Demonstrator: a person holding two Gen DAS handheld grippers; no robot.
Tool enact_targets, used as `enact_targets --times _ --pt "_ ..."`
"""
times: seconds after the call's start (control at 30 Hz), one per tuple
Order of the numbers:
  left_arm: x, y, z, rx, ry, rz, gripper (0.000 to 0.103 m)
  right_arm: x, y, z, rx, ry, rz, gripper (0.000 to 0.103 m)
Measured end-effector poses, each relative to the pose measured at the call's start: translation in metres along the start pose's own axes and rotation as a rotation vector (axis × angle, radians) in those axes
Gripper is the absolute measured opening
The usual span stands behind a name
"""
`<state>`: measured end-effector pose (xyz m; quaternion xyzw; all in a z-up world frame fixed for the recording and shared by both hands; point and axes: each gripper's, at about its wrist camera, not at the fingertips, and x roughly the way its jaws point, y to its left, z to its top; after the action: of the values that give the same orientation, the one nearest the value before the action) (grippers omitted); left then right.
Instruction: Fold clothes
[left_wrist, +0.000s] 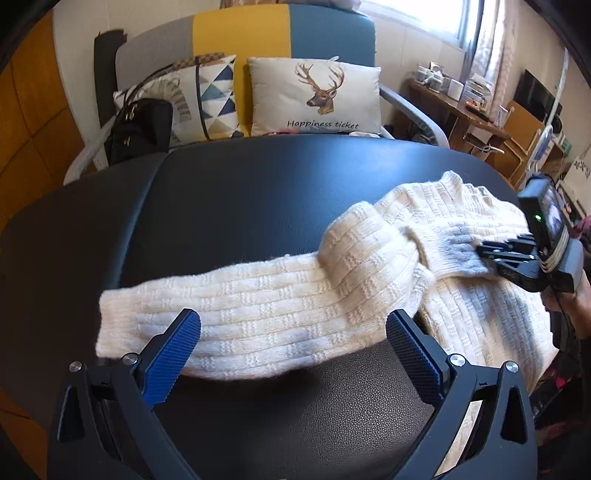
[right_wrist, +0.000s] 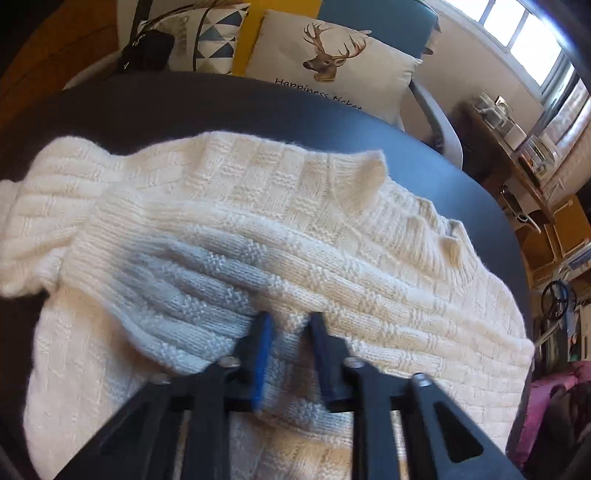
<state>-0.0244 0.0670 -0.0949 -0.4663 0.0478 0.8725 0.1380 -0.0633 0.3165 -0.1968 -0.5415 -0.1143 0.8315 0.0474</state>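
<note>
A cream knitted sweater (left_wrist: 476, 317) lies on the dark table (left_wrist: 240, 192), its body at the right. One sleeve (left_wrist: 258, 310) stretches out leftward across the table. My left gripper (left_wrist: 293, 330) is open, its blue fingers (left_wrist: 184, 336) straddling that sleeve's near edge. In the left wrist view my right gripper (left_wrist: 484, 253) comes in from the right, shut on the other sleeve, which is folded across the chest. In the right wrist view that gripper (right_wrist: 290, 326) pinches a ridge of this sleeve (right_wrist: 207, 280), with the collar (right_wrist: 369, 173) beyond it.
A sofa stands behind the table with a deer cushion (left_wrist: 317, 96), a triangle-patterned cushion (left_wrist: 207, 99) and a black handbag (left_wrist: 136, 125). A wooden desk (left_wrist: 461, 107) with jars is at the far right. A person's hand (left_wrist: 576, 295) holds the right gripper.
</note>
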Motion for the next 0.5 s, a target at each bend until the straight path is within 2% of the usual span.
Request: enact_targets --times 0.03,0.13,0.27,0.4,0.43,0.47,0.5 --pt "0.002 0.002 0.000 -0.008 0.006 -0.005 0.102 -0.004 -0.002 -0.002 -0.010 0.003 -0.013 0.003" --pt "0.000 0.006 0.000 -0.014 -0.003 -0.017 0.102 -0.046 -0.039 -0.019 0.047 -0.055 -0.175 0.003" --pt "0.002 0.006 0.001 -0.022 -0.003 -0.031 0.102 -0.127 -0.103 -0.052 0.197 -0.156 -0.325 0.003" --pt "0.003 0.001 0.000 -0.036 0.008 -0.066 0.102 -0.144 -0.164 -0.094 0.338 -0.040 -0.521 0.005" --pt "0.002 -0.003 0.000 -0.022 0.006 -0.063 0.102 -0.147 -0.179 -0.104 0.372 -0.009 -0.571 0.010" --pt "0.002 -0.006 0.000 -0.009 0.004 -0.061 0.102 -0.151 -0.194 -0.114 0.407 0.023 -0.620 0.020" --pt "0.001 -0.009 0.000 0.004 0.001 -0.058 0.102 -0.154 -0.209 -0.125 0.442 0.055 -0.669 0.020"
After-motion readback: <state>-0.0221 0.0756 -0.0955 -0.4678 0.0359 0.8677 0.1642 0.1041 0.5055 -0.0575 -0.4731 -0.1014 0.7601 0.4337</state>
